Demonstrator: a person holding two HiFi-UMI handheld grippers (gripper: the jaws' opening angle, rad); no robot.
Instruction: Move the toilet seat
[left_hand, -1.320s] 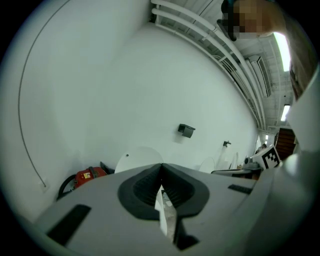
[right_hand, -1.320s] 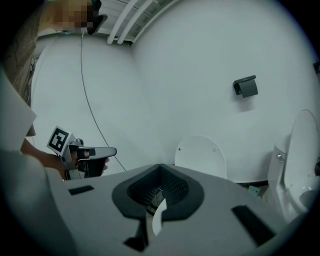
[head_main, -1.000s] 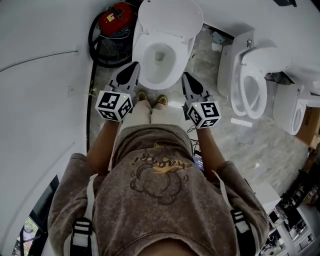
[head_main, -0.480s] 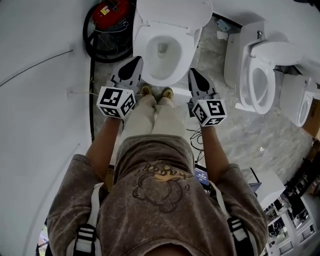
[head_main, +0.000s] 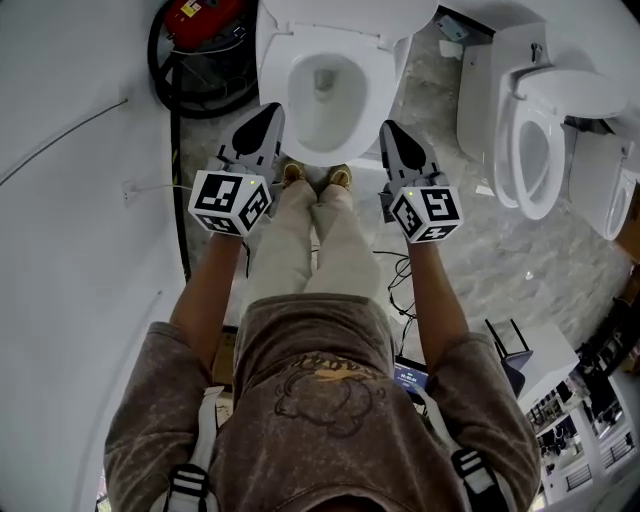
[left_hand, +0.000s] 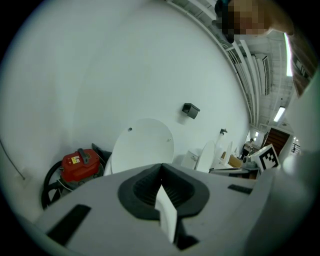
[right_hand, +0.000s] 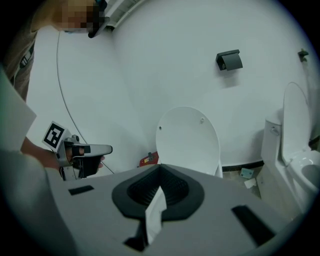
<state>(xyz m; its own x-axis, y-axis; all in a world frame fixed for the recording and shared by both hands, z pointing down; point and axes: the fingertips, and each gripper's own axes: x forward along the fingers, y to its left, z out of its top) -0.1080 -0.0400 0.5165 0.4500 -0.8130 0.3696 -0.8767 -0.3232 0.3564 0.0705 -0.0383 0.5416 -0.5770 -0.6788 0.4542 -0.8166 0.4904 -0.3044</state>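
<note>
Floor (head_main: 440, 95): left tool (head_main: 267, 113), right tool (head_main: 391, 130) beside toilet rim (head_main: 279, 62)

No writing is legible; the yellow label (left_hand: 75, 160) on the red vacuum cleaner (left_hand: 84, 171) is too small.

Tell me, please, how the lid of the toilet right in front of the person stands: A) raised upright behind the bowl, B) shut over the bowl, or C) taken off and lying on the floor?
A: the lid stands upright, and the bowl lies open in the head view.
</note>
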